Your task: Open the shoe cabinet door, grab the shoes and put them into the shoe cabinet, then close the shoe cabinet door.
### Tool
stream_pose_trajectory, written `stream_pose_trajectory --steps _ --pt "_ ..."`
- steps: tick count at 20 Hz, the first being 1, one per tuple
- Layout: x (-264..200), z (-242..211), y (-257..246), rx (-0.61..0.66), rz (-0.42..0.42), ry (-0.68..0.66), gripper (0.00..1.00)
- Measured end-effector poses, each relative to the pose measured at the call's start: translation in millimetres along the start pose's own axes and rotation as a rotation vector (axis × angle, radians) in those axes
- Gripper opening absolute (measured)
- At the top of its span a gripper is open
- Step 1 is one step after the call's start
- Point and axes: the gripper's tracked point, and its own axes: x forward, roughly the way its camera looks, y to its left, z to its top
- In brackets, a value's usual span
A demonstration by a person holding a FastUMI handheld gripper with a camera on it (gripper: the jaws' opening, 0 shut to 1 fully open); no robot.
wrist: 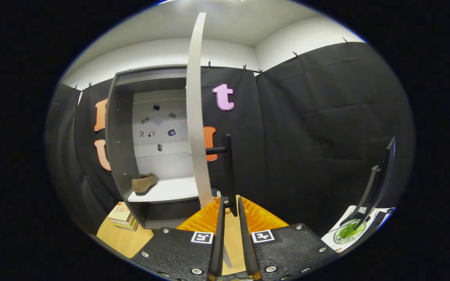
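The shoe cabinet (120,148) stands against the booth wall with its door (196,117) swung out towards me, so I see the door edge-on. A tan shoe (144,182) lies on the white shelf (170,191) inside, at the shelf's left end. The door's black bar handle (229,168) sticks out to the right of the door. Its lower end sits between the fingertips of my gripper (231,201), and the fingers are closed in on it from both sides.
A stack of books (121,216) lies on the wooden floor at the cabinet's left foot. To the right, a white surface (359,214) carries a glass dish with something green (348,232) and a black stand (379,183).
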Motion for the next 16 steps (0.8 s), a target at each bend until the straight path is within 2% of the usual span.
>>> stream_pose_trajectory --steps 4,16 --pt "1.6 -1.1 10.4 0.035 0.015 -0.002 0.22" --pt "-19.1 -14.3 37.4 -0.024 0.109 0.053 0.22"
